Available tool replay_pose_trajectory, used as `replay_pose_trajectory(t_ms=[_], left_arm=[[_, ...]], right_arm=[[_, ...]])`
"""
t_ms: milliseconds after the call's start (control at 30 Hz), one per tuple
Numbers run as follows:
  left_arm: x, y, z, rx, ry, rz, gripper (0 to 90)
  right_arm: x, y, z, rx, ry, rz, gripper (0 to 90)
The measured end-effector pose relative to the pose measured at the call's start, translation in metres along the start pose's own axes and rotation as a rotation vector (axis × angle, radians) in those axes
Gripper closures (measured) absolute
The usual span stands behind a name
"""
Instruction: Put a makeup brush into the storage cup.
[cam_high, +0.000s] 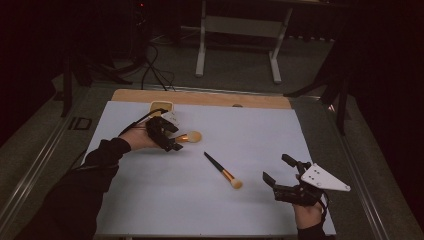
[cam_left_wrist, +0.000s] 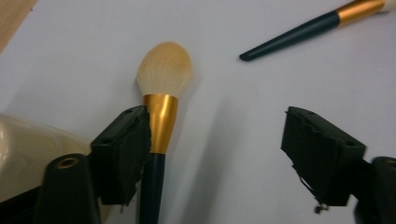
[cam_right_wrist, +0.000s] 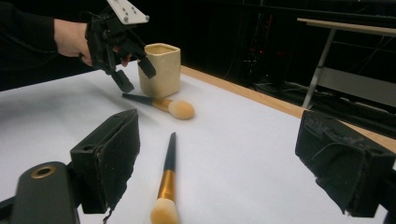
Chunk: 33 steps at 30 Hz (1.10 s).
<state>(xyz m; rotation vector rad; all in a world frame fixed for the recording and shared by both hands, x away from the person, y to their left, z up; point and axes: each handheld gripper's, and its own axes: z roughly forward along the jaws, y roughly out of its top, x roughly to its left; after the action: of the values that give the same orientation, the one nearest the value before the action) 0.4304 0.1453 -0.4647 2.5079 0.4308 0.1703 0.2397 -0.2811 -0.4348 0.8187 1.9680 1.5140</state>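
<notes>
Beside the cream cup (cam_right_wrist: 160, 69), my left gripper (cam_left_wrist: 217, 154) straddles a powder brush (cam_left_wrist: 159, 126).
Jaws apart, one pad touching its smooth gold ferrule, the other clear; fluffy domed bristles lie on bare white tabletop (cam_high: 260, 135). My right gripper (cam_right_wrist: 217, 163) gapes wide, empty, near the slimmer brush (cam_right_wrist: 166, 179).

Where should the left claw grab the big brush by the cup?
Likely on the big brush at its gold ferrule or the dark handle just behind it, coming from above with the jaws across its length. It lies flat on the white mat, bristles pointing away from the cup, so the soft head gives no firm hold. The left claw already straddles the ferrule, one pad beside it.
</notes>
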Motion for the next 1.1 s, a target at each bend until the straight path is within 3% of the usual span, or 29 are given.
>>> replay_pose_trajectory(t_ms=[233,500,667,1000,1100], left_arm=[[0.006,0.002,0.012,0.037,0.008,0.004,36.0],[0.008,0.011,0.023,0.098,0.020,0.015,39.0],[0.008,0.017,0.029,0.140,0.027,0.042,42.3],[0.005,0.028,0.053,0.283,0.111,0.097,48.5],[0.006,0.032,0.054,0.298,0.119,0.100,49.7]], right_arm=[[0.000,0.000,0.001,0.002,0.006,-0.002,13.6],[0.001,0.000,0.002,0.010,0.013,0.000,13.6],[0.001,-0.001,0.002,0.014,0.019,-0.003,13.6],[0.002,-0.001,0.003,0.017,0.028,-0.007,13.7],[0.002,-0.001,0.003,0.019,0.032,-0.006,13.7]])
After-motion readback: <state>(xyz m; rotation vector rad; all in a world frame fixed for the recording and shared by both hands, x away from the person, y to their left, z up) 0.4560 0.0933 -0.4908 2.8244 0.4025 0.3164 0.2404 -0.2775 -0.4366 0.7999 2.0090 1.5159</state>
